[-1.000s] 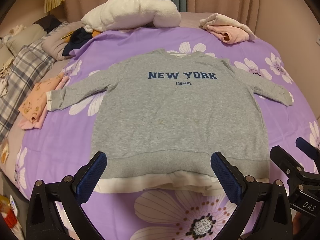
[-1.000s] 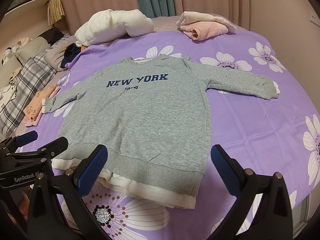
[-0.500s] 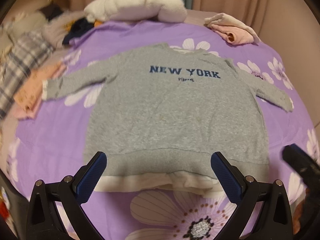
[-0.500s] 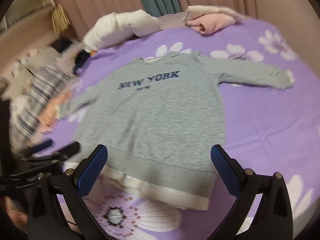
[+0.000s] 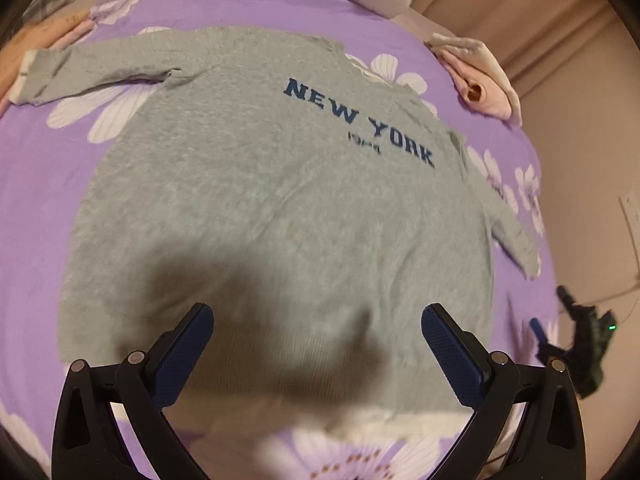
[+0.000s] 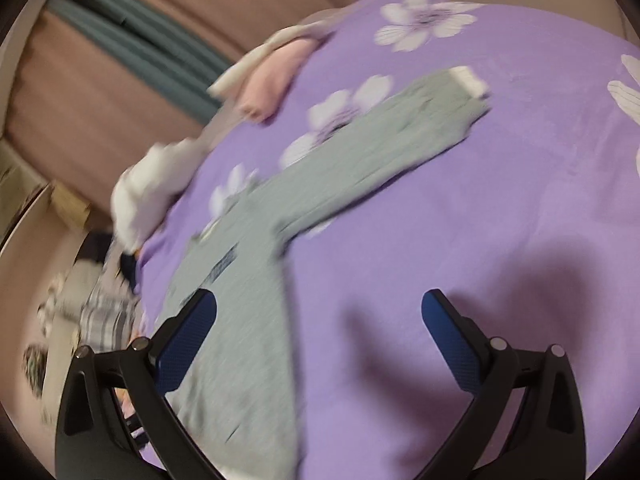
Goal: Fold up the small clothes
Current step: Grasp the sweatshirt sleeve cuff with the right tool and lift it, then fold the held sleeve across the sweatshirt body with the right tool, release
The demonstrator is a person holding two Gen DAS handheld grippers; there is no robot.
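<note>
In the left wrist view the grey sweatshirt (image 5: 256, 208) lies face up and flat across the middle of the frame on the purple flowered bed (image 5: 36, 184), "NEW YORK" at upper right; it looks soft, limp and light, best pinched at the ribbed hem or a cuff, and the left tongs (image 5: 316, 344) hang spread and empty over the hem at bottom centre. In the blurred right wrist view its sleeve (image 6: 384, 144) stretches to the upper right, white cuff outermost, while the right tongs (image 6: 318, 332) stand spread over bare bedcover beside the body.
</note>
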